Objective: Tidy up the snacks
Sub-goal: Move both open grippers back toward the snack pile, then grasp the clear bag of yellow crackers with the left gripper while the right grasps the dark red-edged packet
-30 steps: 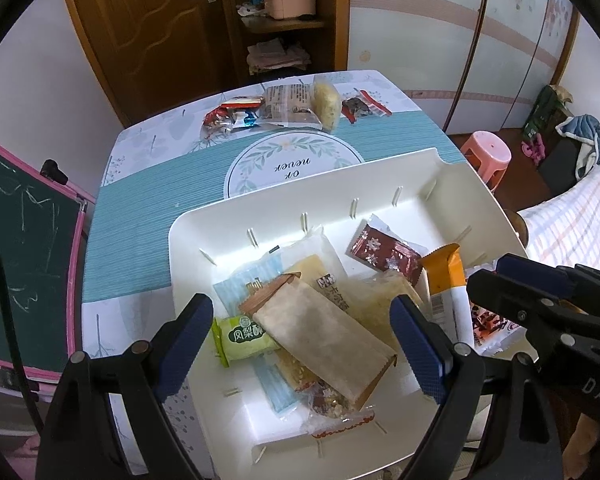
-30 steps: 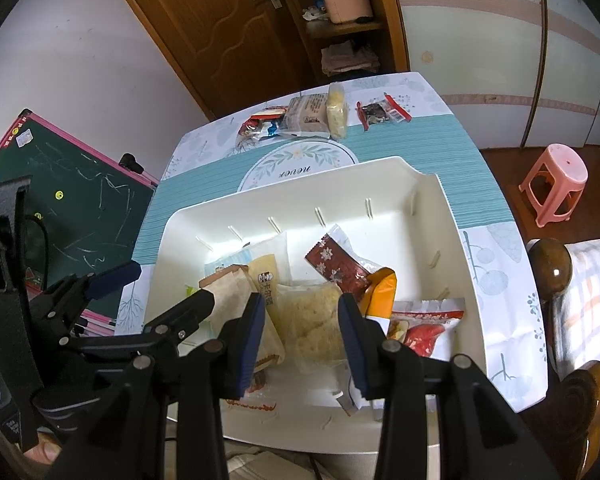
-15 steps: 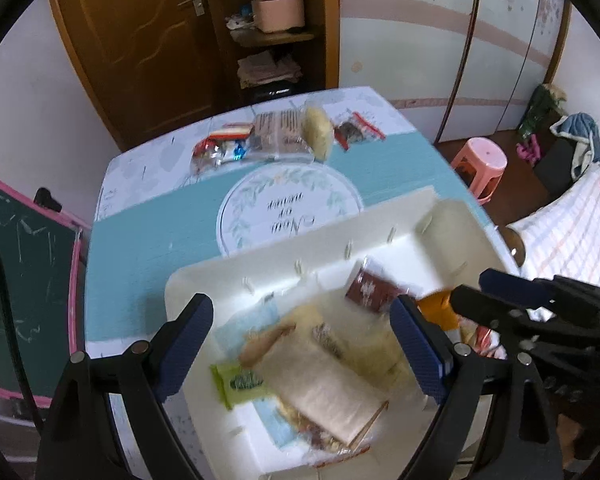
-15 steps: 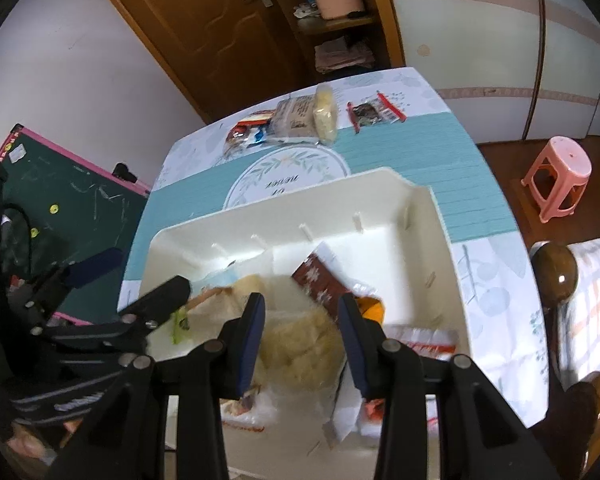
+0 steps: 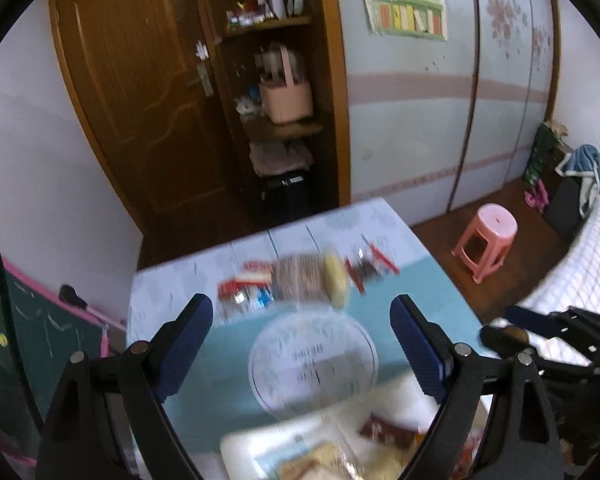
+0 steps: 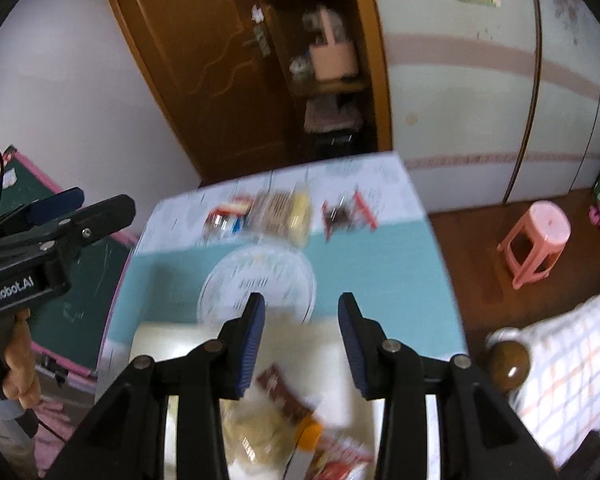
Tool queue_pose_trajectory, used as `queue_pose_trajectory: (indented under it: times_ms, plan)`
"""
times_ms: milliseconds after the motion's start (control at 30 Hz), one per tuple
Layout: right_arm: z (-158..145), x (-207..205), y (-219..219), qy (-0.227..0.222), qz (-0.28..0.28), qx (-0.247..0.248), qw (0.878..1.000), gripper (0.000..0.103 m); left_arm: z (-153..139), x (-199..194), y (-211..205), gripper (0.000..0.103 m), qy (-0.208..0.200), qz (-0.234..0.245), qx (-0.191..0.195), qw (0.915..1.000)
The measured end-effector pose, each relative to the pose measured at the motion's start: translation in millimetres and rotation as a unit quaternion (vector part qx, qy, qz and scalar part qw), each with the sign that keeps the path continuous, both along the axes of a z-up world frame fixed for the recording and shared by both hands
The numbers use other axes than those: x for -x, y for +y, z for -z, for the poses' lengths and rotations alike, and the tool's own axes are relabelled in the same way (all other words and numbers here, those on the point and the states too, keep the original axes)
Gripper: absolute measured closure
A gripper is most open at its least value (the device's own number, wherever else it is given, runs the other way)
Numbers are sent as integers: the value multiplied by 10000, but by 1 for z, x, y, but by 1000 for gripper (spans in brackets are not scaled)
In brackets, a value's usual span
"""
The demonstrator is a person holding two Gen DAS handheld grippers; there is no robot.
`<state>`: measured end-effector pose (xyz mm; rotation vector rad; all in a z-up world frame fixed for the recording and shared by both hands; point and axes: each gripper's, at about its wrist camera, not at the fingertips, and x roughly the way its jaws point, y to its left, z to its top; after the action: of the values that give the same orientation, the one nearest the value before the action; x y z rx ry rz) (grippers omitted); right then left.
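Tilting up hard, both cameras now take in the door and the shelf where a second ago they looked straight down into the white tray (image 6: 156, 334); the tray has slid to the bottom of both views and the pictures are smeared with motion. The left claw (image 5: 302, 348) is spread wide with nothing between its blue pads, as wide as it was before. The right claw (image 6: 302, 334) is released too, its gap narrower, nothing in it, hanging over the tray's far rim. Inside the tray the sorted snacks (image 6: 288, 400) lie heaped and blurred: a dark red packet, a pale crinkled bag, something orange.

Across the worktop (image 5: 428, 296), the loose snacks (image 5: 300, 284) sit in a row along the far edge, the row's long axis running side to side, parallel to that edge. A yellow piece (image 6: 300, 216) lies with its length pointing away toward the door, and a red-trimmed dark packet (image 6: 346, 214) sits just beside it to the right, slightly apart.

Between the row and the tray the teal cloth with its round printed emblem (image 5: 312, 360) lies bare. Past the right edge the floor drops away to a pink stool (image 6: 536, 240); a chalkboard (image 6: 80, 300) leans close on the left.
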<state>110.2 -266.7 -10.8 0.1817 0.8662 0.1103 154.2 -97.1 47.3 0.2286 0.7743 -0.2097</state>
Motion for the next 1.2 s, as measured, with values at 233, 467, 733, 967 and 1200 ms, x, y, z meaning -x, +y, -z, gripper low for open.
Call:
queue_pose_trajectory:
  times_ms: [233,467,733,967,1200]
  plan:
    - [-31,-60,-31,-114,269,40,9996,64,-11,-66,-16,13,131,-247,99,9996]
    - [-24,-123,-48,91,404,237,9989,64,33,-136,-38,13,673,-504,25,9965]
    - [61,-181,-68,1013,371,-162,9940,64,138,-180,-46,13,1874,-664,205,9798]
    - [124,-200,-70,1487,398,-423,9872,64,209,-197,-59,16,2404,-714,244,9677]
    - [151,-212,-56,1641,223,-394,9854,64,242,-205,-69,32,2605,-786,173,9621]
